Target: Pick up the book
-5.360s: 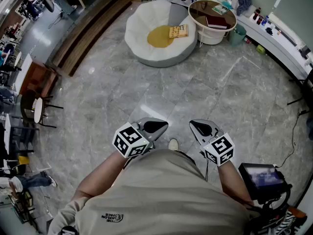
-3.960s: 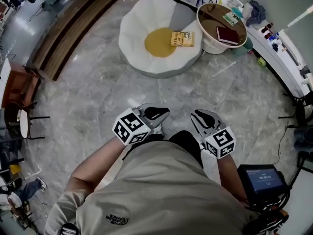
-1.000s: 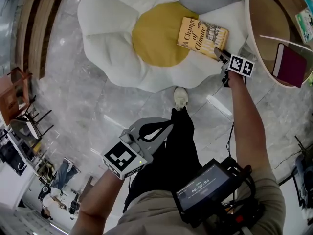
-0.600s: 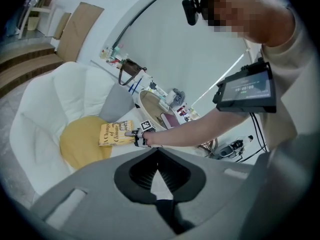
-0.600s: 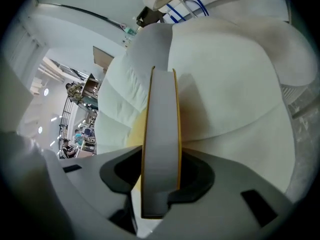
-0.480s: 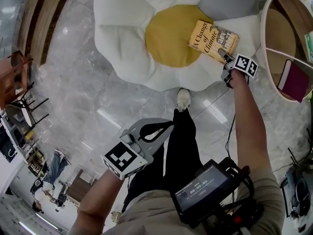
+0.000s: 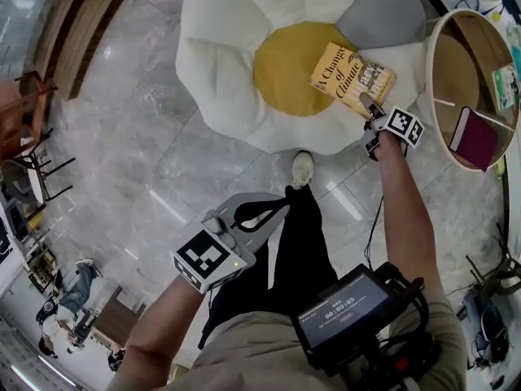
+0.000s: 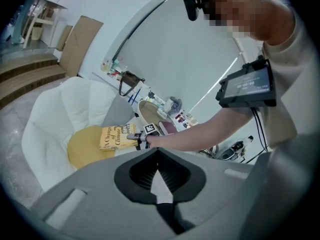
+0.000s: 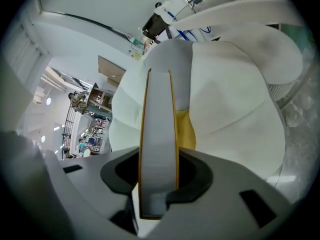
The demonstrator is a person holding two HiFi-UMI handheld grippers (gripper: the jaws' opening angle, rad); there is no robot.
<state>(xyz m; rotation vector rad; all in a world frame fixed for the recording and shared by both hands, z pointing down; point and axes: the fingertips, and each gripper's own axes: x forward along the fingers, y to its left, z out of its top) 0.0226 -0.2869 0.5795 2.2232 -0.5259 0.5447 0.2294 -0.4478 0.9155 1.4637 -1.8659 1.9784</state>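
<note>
The yellow book [image 7: 350, 76] lies at the edge of the yellow centre [image 7: 285, 68] of a white flower-shaped cushion [image 7: 220, 72]. My right gripper [image 7: 368, 104] reaches to its near corner. In the right gripper view the book [image 9: 157, 149] stands edge-on between the closing jaws, and the pads press its covers. My left gripper [image 7: 277, 206] hangs low over the floor by my leg, shut and holding nothing. From the left gripper view the book [image 8: 116, 137] and my right arm show beyond the gripper [image 8: 158, 156].
A round wooden table [image 7: 435, 80] stands right of the cushion with a maroon book [image 7: 475, 137] on it. My shoe [image 7: 302, 168] touches the cushion's front edge. A small monitor [image 7: 346, 304] hangs at my chest. Grey marble floor surrounds the cushion; wooden steps run at the far left.
The right gripper has risen a little with the book's near corner in its jaws. The left gripper has drifted up slightly. Cushion and table sit further right in the view.
</note>
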